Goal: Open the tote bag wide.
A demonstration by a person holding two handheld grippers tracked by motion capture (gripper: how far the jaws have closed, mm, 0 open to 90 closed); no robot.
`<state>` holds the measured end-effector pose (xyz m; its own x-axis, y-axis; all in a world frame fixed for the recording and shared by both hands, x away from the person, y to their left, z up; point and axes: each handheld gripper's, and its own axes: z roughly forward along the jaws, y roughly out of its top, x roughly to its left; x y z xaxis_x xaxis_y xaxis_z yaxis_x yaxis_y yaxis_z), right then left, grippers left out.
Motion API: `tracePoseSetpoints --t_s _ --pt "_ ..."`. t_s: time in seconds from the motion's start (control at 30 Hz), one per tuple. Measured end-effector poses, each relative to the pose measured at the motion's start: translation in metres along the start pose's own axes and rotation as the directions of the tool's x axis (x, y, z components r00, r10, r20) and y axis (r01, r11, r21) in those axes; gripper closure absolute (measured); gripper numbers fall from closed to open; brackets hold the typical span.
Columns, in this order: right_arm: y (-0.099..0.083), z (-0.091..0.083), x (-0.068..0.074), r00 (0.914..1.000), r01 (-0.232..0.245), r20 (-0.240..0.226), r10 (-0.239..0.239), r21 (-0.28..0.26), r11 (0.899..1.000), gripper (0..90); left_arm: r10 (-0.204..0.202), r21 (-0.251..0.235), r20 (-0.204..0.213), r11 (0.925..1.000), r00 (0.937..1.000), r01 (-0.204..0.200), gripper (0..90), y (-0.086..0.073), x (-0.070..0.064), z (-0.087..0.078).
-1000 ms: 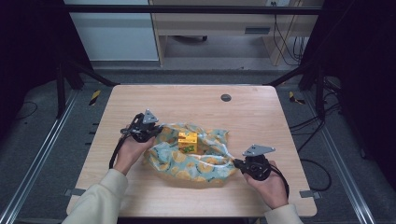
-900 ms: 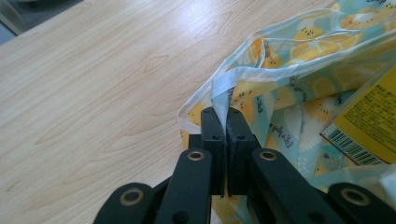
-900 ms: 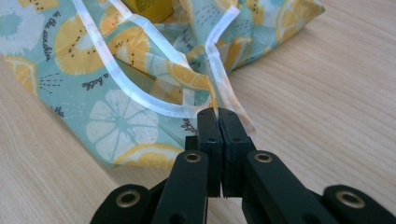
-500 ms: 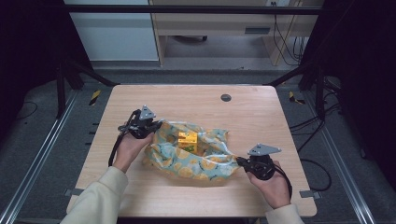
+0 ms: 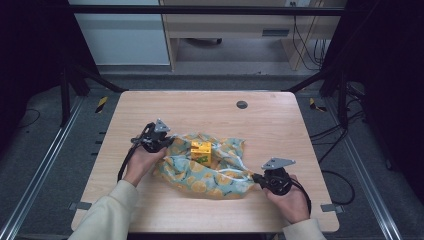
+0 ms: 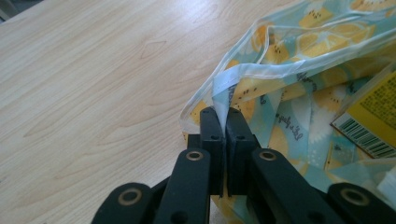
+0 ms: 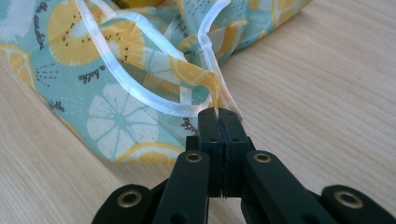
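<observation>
A teal bag printed with lemon and orange slices lies crumpled in the middle of the wooden table. A small yellow carton stands in its open mouth; its barcode side is in the left gripper view. My left gripper is shut on the bag's left rim. My right gripper is shut on the bag's right rim beside the clear handle strip. Both grippers hold the bag stretched between them.
A dark round grommet sits near the table's far edge. Black frame posts stand at the table's left and right, and cables trail on the floor at right.
My left gripper has drawn left and my right gripper right and toward me, spreading the bag wider. The yellow carton stays in the bag's mouth.
</observation>
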<state>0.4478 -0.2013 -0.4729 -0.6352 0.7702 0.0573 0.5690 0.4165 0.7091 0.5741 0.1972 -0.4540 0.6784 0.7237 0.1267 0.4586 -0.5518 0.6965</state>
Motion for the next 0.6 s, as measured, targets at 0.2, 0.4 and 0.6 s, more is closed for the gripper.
tracePoseSetpoints --t_s 0.2,0.4,0.6 --pt "-0.004 0.004 0.0 0.9999 0.005 -0.009 -0.005 0.041 0.999 89.9 0.006 0.021 0.01 0.9998 0.9999 -0.006 88.5 -0.003 -0.002 0.005" --pt "-0.005 0.006 0.0 0.9996 0.028 -0.005 -0.027 0.067 0.997 90.0 0.004 0.036 0.016 0.9994 0.9999 -0.004 88.8 -0.006 -0.002 0.011" --pt "-0.005 0.006 0.001 0.9993 0.035 0.009 -0.036 0.081 0.996 90.0 0.0 0.045 0.017 0.999 0.9999 -0.001 89.5 -0.008 -0.003 0.014"
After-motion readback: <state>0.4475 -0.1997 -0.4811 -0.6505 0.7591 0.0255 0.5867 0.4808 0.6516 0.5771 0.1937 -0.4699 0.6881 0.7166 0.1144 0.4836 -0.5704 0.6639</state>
